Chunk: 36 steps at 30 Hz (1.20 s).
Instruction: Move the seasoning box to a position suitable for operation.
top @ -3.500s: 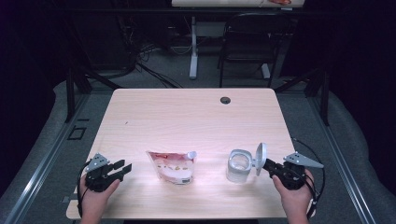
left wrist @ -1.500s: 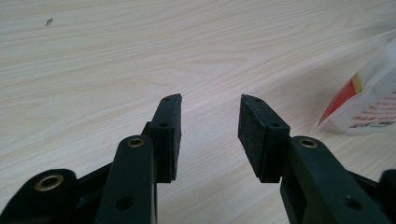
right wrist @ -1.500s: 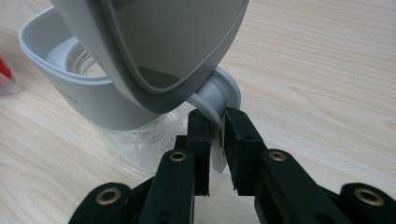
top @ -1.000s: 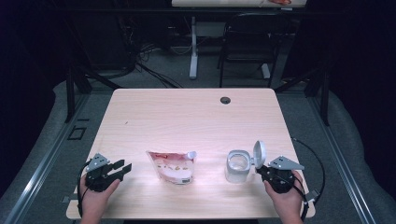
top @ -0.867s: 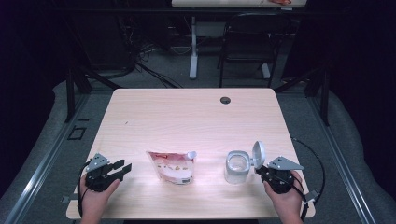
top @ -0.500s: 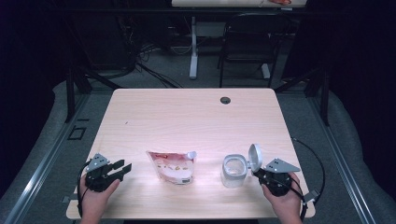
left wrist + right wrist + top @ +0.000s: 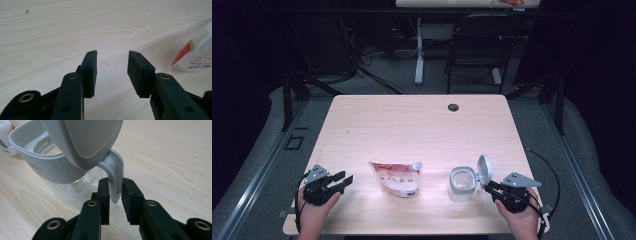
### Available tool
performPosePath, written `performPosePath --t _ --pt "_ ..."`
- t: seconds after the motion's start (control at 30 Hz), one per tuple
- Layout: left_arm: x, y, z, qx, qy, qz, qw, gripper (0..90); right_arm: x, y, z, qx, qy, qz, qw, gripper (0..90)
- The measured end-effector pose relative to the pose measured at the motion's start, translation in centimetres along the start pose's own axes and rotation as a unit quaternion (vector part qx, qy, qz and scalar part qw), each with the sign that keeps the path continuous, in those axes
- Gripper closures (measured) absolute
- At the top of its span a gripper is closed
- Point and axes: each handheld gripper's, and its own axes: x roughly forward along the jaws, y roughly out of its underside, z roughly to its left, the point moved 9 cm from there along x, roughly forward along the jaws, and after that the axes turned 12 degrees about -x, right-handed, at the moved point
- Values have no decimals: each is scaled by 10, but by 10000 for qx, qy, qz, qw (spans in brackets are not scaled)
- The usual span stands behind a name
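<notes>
A clear jar (image 7: pixel 462 184) with a grey collar stands at the front right of the table, its grey flip lid (image 7: pixel 484 170) standing open. In the right gripper view the jar (image 7: pixel 50 167) is close in front, and the lid's grey handle tab (image 7: pixel 115 177) sits between the pads. My right gripper (image 7: pixel 488 186) is shut on that tab. A red and white pouch (image 7: pixel 396 179) lies flat left of the jar, and its corner (image 7: pixel 197 53) shows in the left gripper view. My left gripper (image 7: pixel 346 179) rests open at the front left, with only bare wood between its pads (image 7: pixel 136 72).
The wooden table (image 7: pixel 412 130) has a round cable hole (image 7: pixel 453 107) near its far edge. A chair (image 7: pixel 474 50) and a desk leg (image 7: pixel 418 50) stand beyond it. A black cable (image 7: pixel 547 165) trails off the right gripper over the table's right edge.
My right gripper has moved a little left and toward the front edge, and the jar has shifted with it. The lid now stands more upright. The left gripper and pouch stayed put.
</notes>
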Motion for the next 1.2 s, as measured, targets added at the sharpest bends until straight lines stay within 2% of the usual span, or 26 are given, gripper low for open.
performPosePath --t 0.17,0.23,0.67,1.0,1.07,1.13,1.2 --pt "1 0 0 1 -1 -13 10000 599 0 -3 3 -1 -17 -32 10000 831" --pt "1 0 0 -2 0 -9 10000 599 1 -4 2 -60 26 -10 10000 831" --pt "3 0 0 11 -7 7 10000 599 11 -11 -7 -49 156 -94 9998 827" --pt "1 1 -1 34 -16 17 10000 599 20 -16 -16 0 76 -99 9999 817" --pt "1 1 0 38 -8 -2 10000 599 20 -15 -15 96 10 -107 9999 790" --pt "0 1 1 29 -4 -14 10000 600 19 -12 -14 150 -55 -54 9999 708" --pt "0 1 1 30 7 -7 10000 600 19 -9 -11 166 -69 18 9998 672"
